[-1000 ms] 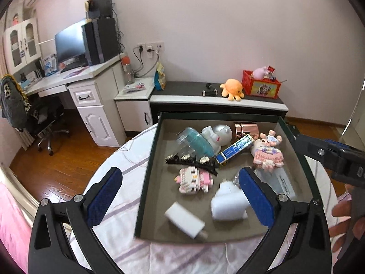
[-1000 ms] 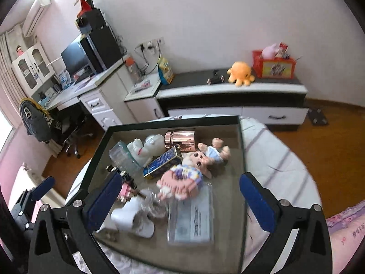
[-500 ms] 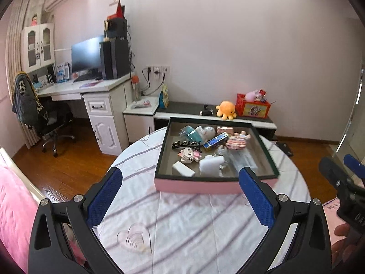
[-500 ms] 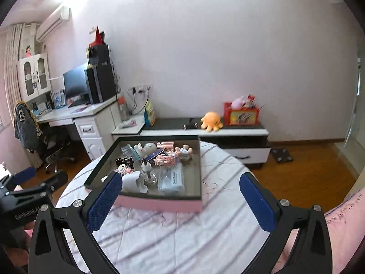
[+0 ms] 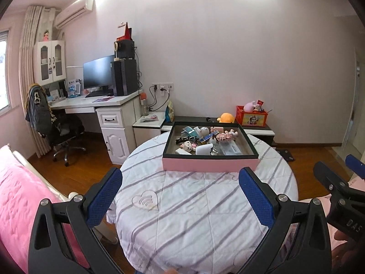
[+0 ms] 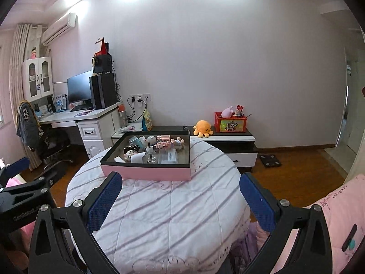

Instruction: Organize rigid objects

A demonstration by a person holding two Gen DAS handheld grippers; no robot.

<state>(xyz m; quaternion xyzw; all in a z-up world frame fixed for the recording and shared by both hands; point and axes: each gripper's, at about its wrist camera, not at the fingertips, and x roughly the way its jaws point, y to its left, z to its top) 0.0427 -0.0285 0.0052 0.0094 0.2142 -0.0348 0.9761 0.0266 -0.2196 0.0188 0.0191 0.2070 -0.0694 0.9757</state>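
Observation:
A pink box (image 5: 209,164) with a dark rim stands at the far side of the round table (image 5: 200,210); it also shows in the right wrist view (image 6: 146,173). Inside lie several small items: toy figures (image 5: 188,145), a white bottle (image 5: 203,148), a blue tube (image 5: 207,137), a clear card case (image 5: 232,149). My left gripper (image 5: 180,191) is open and empty, well back from the box above the near table. My right gripper (image 6: 180,194) is open and empty, also back from the box.
A white desk (image 5: 107,105) with monitor and office chair (image 5: 59,132) stands left. A low cabinet (image 6: 228,137) behind the table holds an orange plush (image 6: 203,127) and red crate (image 6: 230,122). Pink bedding (image 5: 20,201) lies at left, wooden floor at right.
Both grippers have pulled far back and up from the box; a second ago they hovered right over its contents, now the whole table is in view. Both stay open and empty.

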